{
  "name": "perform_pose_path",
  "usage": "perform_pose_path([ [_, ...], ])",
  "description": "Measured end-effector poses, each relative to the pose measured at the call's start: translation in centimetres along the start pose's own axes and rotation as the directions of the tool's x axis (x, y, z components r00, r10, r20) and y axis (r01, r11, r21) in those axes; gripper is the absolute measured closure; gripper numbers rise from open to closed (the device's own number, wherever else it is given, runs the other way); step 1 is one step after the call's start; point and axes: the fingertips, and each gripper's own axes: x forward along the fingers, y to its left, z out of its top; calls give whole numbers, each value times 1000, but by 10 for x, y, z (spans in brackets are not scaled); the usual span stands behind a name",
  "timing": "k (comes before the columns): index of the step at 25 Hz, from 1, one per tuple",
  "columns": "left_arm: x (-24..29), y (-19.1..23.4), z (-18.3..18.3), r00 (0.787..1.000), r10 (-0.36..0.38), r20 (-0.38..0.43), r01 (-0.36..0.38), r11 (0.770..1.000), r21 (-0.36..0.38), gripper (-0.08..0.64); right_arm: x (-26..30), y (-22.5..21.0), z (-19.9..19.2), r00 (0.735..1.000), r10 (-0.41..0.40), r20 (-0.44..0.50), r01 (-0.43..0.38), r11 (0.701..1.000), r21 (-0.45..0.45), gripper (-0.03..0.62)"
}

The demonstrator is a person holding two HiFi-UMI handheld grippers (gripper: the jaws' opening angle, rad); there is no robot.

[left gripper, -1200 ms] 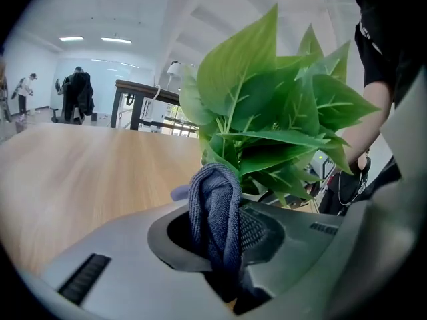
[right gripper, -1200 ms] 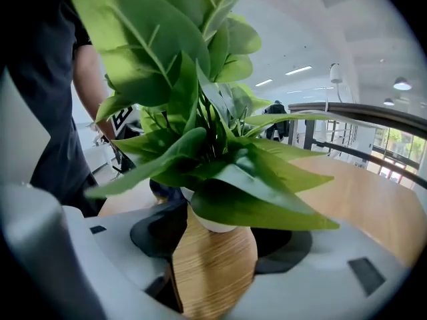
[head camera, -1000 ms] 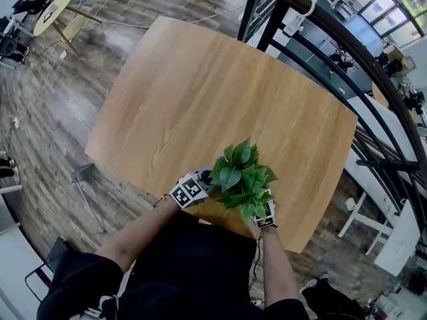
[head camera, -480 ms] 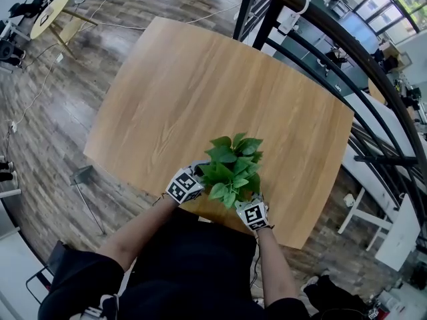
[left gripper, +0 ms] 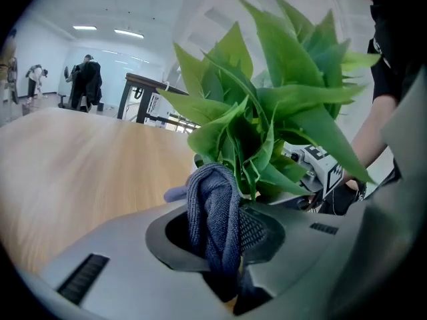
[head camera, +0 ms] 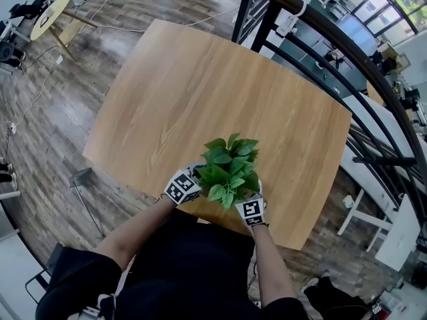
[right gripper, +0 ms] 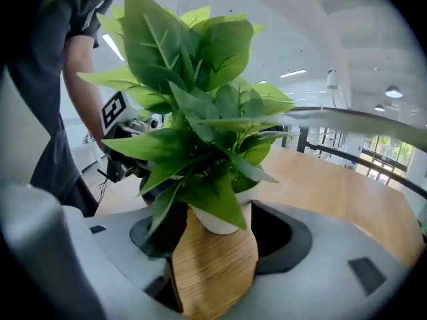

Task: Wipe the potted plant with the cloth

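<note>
A potted plant [head camera: 230, 167] with broad green leaves stands near the table's front edge. Its white pot [right gripper: 217, 220] sits between the jaws of my right gripper [right gripper: 217, 235], which close on its sides from the right. My left gripper [left gripper: 217, 242] is shut on a bunched grey-blue cloth [left gripper: 215, 209]. The cloth's top touches the lower leaves [left gripper: 267, 145] on the plant's left side. In the head view the leaves hide both sets of jaws, and only the marker cubes [head camera: 181, 187] show.
The wooden table [head camera: 200, 85] stretches away beyond the plant. A black railing [head camera: 313, 19] runs past its far right corner. People stand far off in the left gripper view [left gripper: 83, 82]. A person's arm and the left gripper [right gripper: 123, 135] show behind the plant.
The plant and my right gripper have shifted a little left along the front edge. My left gripper has stayed against the plant's left side with the cloth.
</note>
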Motion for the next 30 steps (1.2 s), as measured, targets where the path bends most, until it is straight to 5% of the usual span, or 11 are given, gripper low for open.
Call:
perform_pose_path([
  [9,3,-19,-9,999,-33,-17,33,999,-10,468,6,-3,4,999,-43,14,42,997,67,316],
  [17,-4,4,-2,1000,20,1,-20,1000,-21,468,-7,24,-9,999,33,-15,-33,999,-22,316],
  [22,-6,11,4,1000,24,2,-24,1000,-3,468,-6,0,-9,999,-31,-14,31,1000,-6,316],
  [30,-2,11,6,1000,17,-15,-17,999,40,468,8,-7,11,1000,30,4,-30,998,-55,314],
])
